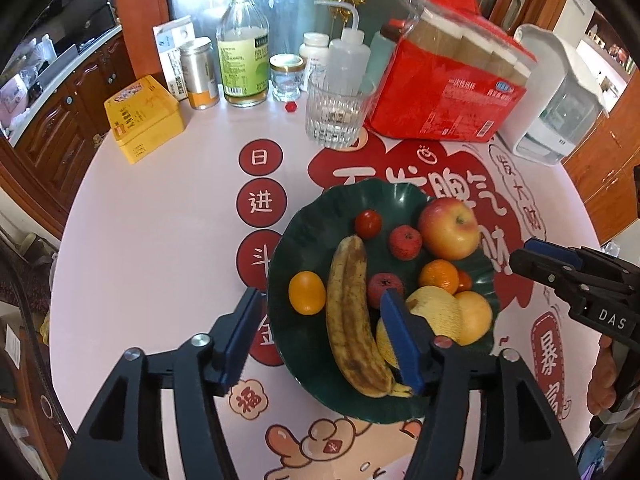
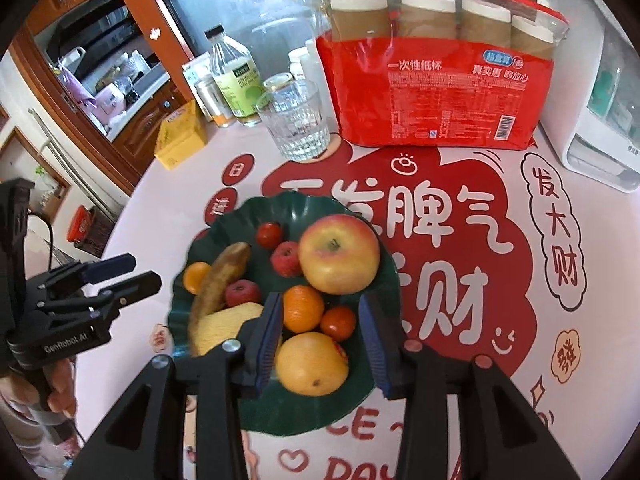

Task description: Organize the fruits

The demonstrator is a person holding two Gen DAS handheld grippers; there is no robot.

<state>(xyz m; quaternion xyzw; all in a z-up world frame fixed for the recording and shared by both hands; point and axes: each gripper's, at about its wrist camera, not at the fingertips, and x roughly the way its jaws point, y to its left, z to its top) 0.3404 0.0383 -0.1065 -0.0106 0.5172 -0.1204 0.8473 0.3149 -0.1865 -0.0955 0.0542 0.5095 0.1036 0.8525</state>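
- Left wrist view, far left: we see a yellow tin (image 1: 145, 118) on the counter (image 1: 160, 248), with a silver can (image 1: 199, 73) and a green-labelled bottle (image 1: 243, 48) behind it.
- Centre: our left tool (image 1: 320, 328) hangs open above the near side of the green plate (image 1: 304, 240); one blue pad lies outside the plate's left rim, the other over the pale pear (image 1: 434, 308). Between the pads we see the banana (image 1: 350, 316) and a small orange fruit (image 1: 307, 293) to its left.
- Further right on the plate: a tomato (image 1: 368, 223), two small red fruits, the apple (image 1: 449, 228), a mandarin (image 1: 439, 277) and a yellow-orange fruit (image 1: 476, 318).
- Behind the plate: a ribbed glass (image 1: 334, 114) and a red pack of paper cups (image 1: 448, 92); a white appliance (image 1: 560, 92) stands at the right.
- Right wrist view: our right tool (image 2: 320, 336) is open over the plate's near right part, its pads flanking the mandarin (image 2: 303, 307), a second tomato (image 2: 338, 322) and the yellow-orange fruit (image 2: 312, 364), gripping none.
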